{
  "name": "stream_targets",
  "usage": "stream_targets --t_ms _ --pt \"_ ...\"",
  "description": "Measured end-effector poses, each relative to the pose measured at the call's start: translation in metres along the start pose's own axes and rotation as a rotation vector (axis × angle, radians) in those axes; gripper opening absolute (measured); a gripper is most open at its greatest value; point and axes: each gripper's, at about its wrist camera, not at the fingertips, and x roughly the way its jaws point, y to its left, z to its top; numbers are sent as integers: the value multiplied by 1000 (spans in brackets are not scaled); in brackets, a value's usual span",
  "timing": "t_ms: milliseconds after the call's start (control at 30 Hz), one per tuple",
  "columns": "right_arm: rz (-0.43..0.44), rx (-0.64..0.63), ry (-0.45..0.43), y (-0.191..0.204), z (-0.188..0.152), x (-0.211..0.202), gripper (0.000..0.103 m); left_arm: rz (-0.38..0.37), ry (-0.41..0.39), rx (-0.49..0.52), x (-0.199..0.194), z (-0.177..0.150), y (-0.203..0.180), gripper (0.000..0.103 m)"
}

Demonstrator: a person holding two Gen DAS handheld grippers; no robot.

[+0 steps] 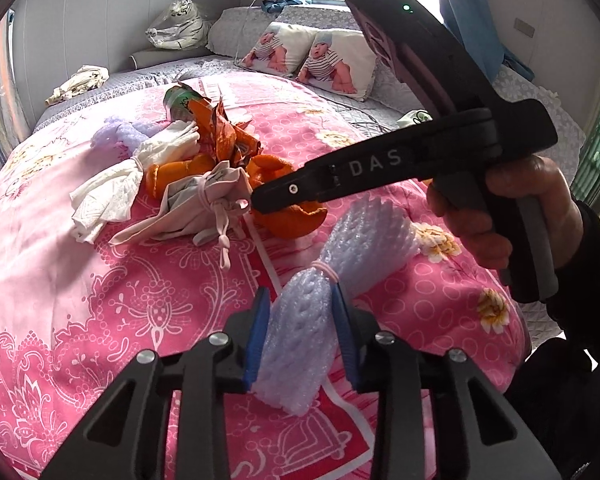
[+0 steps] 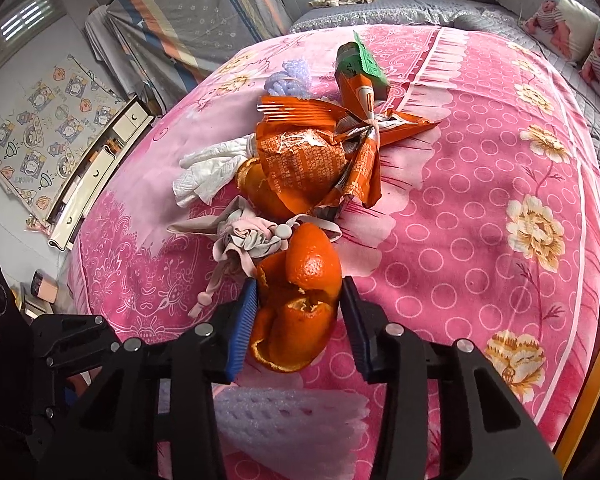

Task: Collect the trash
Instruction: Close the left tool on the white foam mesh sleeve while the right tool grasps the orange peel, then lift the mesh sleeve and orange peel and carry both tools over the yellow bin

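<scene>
Down at the bottom of the left wrist view, the left gripper has its blue pads pressed on both sides of a white foam fruit net, close under the pink rubber band that cinches the net at its middle. The net's far half fans out on the pink floral bedspread beyond the fingertips.

The right gripper is clamped on a piece of orange peel, its blue pads touching the peel on either side. The peel stands up between them on the bedspread. In the left wrist view the same gripper reaches in from the right, held by a hand in a dark sleeve, its tip at the peel.

Just beyond the peel lies the rest of the trash in a loose heap: a crumpled grey-pink cloth tied with a cord, a second orange peel, a torn orange snack wrapper, a wad of white tissue and a green-and-orange carton. A small lilac foam net sits at the far edge of the heap.

Farther back, two pillows printed with babies lean at the head of the bed.
</scene>
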Motion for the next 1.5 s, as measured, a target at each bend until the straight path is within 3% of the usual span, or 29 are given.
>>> stream_targets --t_ms 933,1500 --pt "10 66 -201 -15 13 -82 34 6 -31 24 -28 5 -13 25" --pt "-72 140 -356 -59 10 -158 35 -22 -98 42 -34 57 -32 25"
